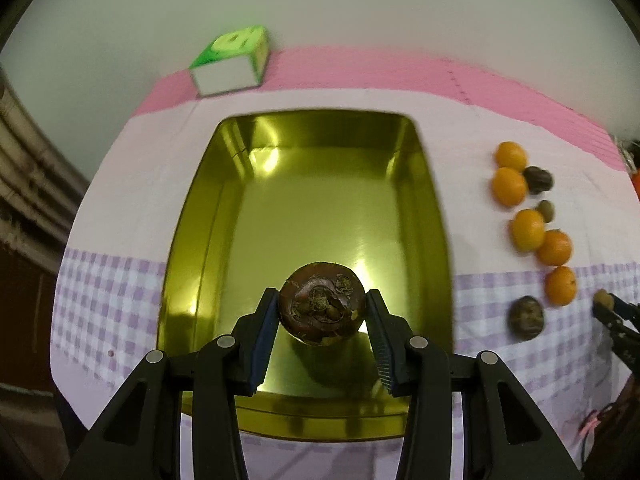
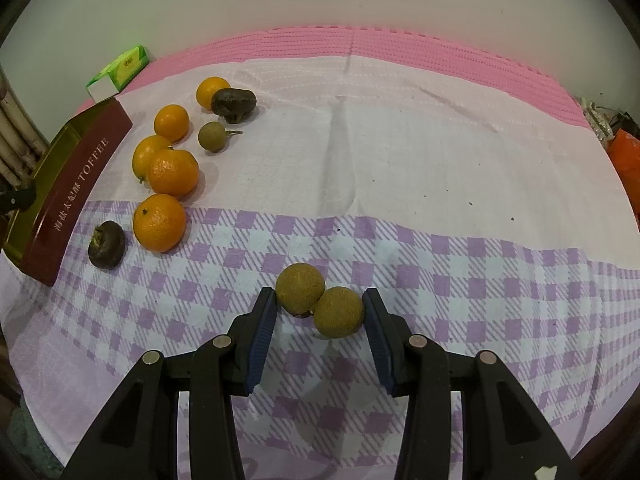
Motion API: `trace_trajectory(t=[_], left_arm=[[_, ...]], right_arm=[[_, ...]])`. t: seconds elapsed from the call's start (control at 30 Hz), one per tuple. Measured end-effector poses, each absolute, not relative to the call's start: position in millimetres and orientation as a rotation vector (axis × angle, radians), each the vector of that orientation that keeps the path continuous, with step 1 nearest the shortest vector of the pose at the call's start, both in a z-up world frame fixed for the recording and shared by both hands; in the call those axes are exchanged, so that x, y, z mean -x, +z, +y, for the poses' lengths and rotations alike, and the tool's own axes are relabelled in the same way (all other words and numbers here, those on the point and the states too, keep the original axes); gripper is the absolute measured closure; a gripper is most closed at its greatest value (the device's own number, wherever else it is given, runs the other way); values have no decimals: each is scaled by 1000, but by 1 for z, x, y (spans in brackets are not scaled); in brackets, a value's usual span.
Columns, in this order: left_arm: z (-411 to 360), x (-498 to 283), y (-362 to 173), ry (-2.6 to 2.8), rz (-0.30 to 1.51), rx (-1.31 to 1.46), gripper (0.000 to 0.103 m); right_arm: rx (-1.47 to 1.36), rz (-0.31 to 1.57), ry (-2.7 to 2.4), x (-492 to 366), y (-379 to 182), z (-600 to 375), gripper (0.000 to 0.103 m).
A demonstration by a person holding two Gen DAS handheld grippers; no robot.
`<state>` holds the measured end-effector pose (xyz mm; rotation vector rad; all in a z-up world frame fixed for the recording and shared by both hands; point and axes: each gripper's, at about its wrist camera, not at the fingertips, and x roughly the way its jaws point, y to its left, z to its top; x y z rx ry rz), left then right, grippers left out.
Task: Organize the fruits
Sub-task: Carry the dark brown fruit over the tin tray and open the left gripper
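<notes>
My left gripper (image 1: 322,306) is shut on a dark brown water chestnut (image 1: 322,305), held above the near end of the gold tin (image 1: 224,208), whose floor is bare. My right gripper (image 2: 320,304) is shut on a pair of joined tan longans (image 2: 320,300), just over the checked cloth. Several oranges (image 2: 172,172) lie in a loose row left of it, with a green longan (image 2: 213,136) and two more brown water chestnuts (image 2: 234,104) (image 2: 106,245) among them. In the left wrist view the same oranges (image 1: 528,230) lie right of the tin, and the right gripper's fingertips (image 1: 616,316) show at the right edge.
A green and white carton (image 1: 230,62) stands on the pink mat behind the tin. The tin's maroon outer wall (image 2: 76,188) reads TOFFEE. An orange bag (image 2: 626,158) lies at the table's right edge. The white and purple checked cloth (image 2: 440,160) is bare right of the fruit.
</notes>
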<state>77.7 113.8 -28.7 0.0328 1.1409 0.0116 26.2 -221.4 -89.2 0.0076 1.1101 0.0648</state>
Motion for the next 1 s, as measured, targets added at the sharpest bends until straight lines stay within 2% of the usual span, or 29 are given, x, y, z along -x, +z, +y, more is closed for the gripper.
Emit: trace_trajectory(t=[0.3,1.0], left_arm=[[138,-70,-47,33,1173,-22,59],[131,-69,-79,39,1241,-35,59]], right_arm=[[12,1109,44,-27,-91,-218,62],[31,1115,28,-29,-91,-215,62]])
